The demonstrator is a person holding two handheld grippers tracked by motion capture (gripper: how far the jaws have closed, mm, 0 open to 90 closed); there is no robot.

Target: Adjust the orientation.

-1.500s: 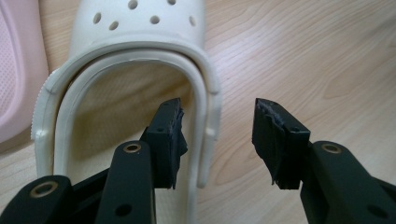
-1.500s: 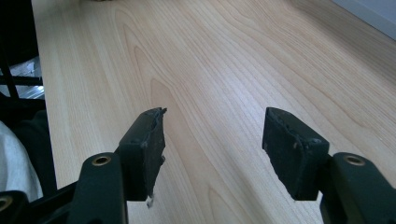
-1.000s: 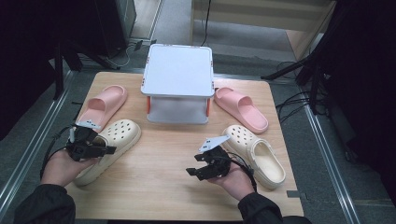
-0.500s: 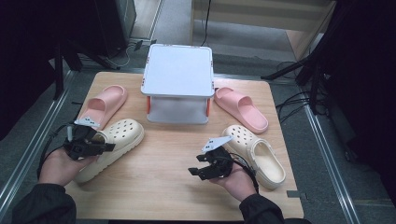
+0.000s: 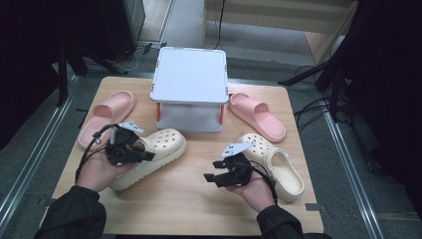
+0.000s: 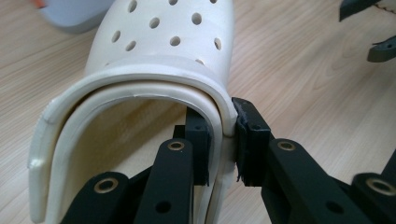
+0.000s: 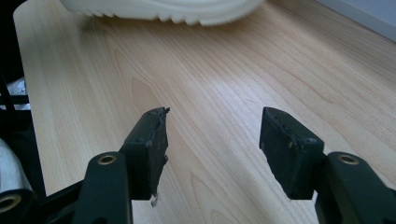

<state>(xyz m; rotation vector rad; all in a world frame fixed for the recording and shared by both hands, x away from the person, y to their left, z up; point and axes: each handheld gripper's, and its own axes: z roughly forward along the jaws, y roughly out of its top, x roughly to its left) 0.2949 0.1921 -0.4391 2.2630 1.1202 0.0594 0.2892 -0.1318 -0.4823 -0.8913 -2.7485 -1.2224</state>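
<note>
High view shows the left gripper (image 5: 142, 155) pinching the side wall of a cream perforated foam clog (image 5: 152, 157), which lies on the left half of the light wooden table (image 5: 189, 199), toe pointing toward the white lidded plastic box (image 5: 189, 87) at the back. In the left gripper view the jaws have just been closing and now clamp the clog's thin collar (image 6: 223, 116), one pad inside the opening and one outside. The hold sits on a soft, bendable rim (and near its edge, not deep), so I judge the wall could fold or slide out from between the pads if the shoe is lifted or swung quickly, and the clog would drop back onto the wood. The right gripper (image 5: 211, 177) hovers over bare table with its jaws spread and nothing between them, just beside the second cream clog (image 5: 278, 167). Open room lies in the middle and front of the table between the two hands; a pink foam slide sandal (image 5: 107, 117) sits close behind the left hand, another pink slide (image 5: 256, 115) lies right of the box, and the table's left edge is near.
</note>
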